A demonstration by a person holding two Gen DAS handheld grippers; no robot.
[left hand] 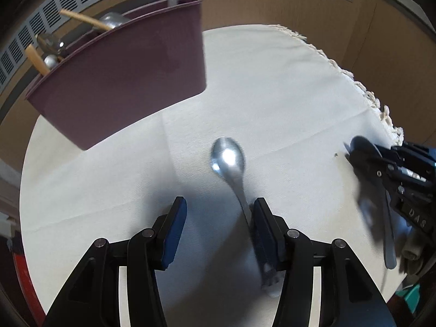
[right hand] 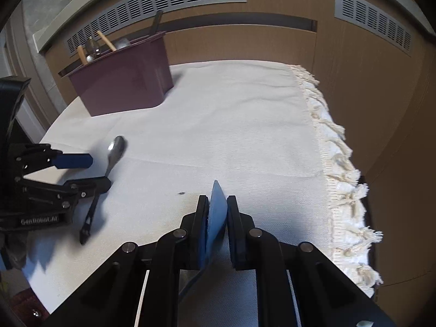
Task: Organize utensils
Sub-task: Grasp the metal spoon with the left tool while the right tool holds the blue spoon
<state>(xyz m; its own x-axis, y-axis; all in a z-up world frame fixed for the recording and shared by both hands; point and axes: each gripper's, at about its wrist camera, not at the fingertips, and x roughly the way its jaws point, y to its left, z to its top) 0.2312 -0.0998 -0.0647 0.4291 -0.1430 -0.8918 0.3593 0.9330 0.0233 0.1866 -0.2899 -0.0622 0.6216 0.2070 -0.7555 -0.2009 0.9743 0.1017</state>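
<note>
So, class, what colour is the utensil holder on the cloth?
The utensil holder is dark purple-maroon, clearest in the right wrist view.

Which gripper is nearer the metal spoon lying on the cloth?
Left. The left gripper is open around the metal spoon, whose handle lies by one finger. The right gripper is off to the side, shut on a blue utensil.
</note>
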